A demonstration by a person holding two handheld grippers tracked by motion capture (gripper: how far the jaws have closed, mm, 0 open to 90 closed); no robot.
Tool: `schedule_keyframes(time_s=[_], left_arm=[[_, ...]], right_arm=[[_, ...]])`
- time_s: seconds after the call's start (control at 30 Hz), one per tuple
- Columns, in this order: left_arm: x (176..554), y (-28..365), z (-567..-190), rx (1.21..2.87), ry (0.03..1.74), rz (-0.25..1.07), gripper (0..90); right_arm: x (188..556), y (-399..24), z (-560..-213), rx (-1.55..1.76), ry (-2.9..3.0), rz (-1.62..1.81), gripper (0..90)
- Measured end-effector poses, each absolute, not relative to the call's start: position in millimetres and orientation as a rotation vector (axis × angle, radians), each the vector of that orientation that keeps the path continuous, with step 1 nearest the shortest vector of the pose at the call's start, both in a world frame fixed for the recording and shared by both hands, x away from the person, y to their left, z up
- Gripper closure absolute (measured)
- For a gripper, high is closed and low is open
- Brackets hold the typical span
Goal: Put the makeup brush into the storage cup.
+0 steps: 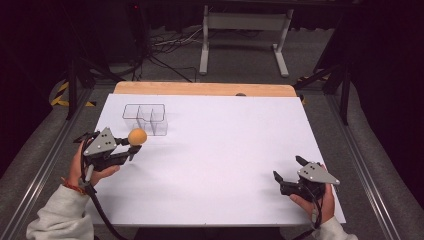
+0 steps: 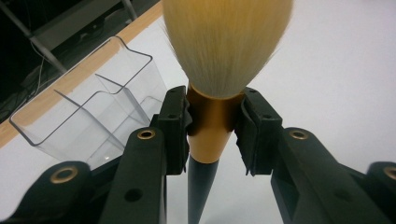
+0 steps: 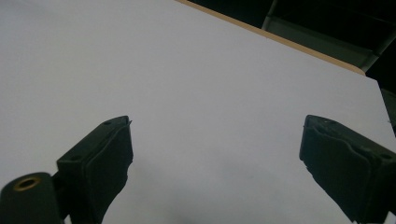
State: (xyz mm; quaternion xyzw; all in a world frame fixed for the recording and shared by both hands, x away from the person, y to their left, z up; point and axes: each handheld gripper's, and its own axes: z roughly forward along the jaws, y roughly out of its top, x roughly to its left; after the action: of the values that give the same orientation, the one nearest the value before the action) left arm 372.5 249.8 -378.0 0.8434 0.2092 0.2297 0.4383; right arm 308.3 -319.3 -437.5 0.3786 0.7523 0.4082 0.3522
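White paper covers the table (image 1: 210,165), with a wooden edge at the far side and dark floor beyond. At the left, the left gripper (image 1: 134,146) is closed on a makeup brush (image 2: 219,70). Its 2 jaws clamp the gold ferrule, the pale bristle head fans out past the jaws and the dark handle points back toward the hand. Near the brush, toward the far left of the table, stands a clear plastic organizer (image 1: 145,119) with 3 compartments. At the right, near the front edge, the right gripper (image 1: 289,168) is held just above bare paper, its 2 jaws spread wide with nothing between them.
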Motion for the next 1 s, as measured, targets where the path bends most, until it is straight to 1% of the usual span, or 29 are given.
schedule_keyframes(time_s=[0.53, 0.8, 1.0], left_arm=[[372, 253, -383, 1.948, 0.546, 0.511, 66.2], [370, 254, -389, 1.85, 0.587, 0.528, 66.3], [370, 251, -393, 1.828, 0.616, 0.556, 66.2]], right_arm=[[308, -319, -438, 0.976, 1.95, 1.057, 10.3], [308, -319, -438, 0.976, 1.95, 1.056, 10.3], [308, -319, -438, 0.975, 1.949, 1.057, 10.3]])
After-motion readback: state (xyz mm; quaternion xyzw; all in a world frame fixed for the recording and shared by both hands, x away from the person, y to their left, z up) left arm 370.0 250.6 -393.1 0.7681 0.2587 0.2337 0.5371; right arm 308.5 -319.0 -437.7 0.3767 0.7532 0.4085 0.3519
